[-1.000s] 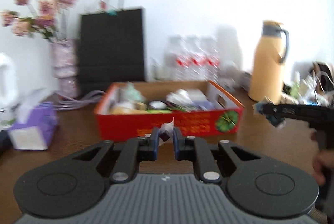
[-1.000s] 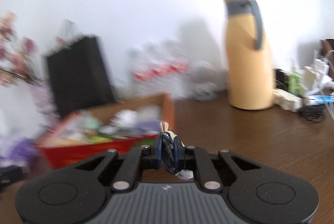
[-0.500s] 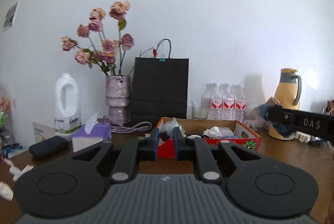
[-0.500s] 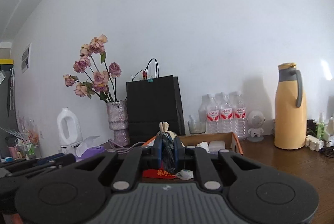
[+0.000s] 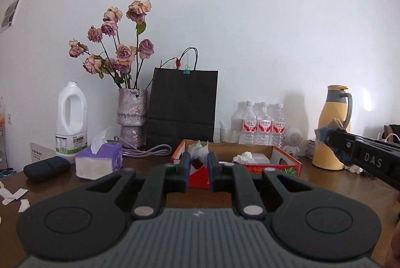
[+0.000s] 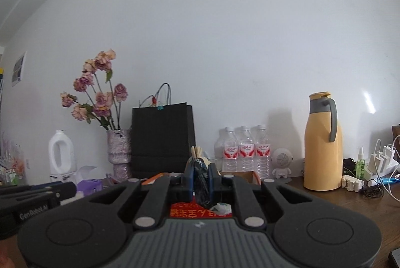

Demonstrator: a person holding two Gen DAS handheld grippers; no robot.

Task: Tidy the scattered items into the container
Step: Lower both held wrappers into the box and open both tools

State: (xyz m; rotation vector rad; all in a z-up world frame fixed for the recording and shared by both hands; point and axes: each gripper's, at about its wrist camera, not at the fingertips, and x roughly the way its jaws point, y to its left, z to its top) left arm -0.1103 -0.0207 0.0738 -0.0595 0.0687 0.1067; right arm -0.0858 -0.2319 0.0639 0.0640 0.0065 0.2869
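Left gripper pointing level toward the red cardboard box, fingers clenched on a small dark brown block trailing a crumpled white wrapper, held in the air in front of the box's near left corner. Right gripper pointing level, fingers clamped on a dark blue packet with a tan piece jutting from its top, held above the box's near red wall. Same right gripper entering the left-wrist view from the right edge, its tip crossing in front of the yellow thermos. Box resting on the brown table, containing a crumpled white tissue and flat white packets. Paper scraps lying on the table at far left, well apart from the box. Standing along the wall, left to right: white jug, purple tissue box, vase of dried roses, black paper bag, three water bottles.
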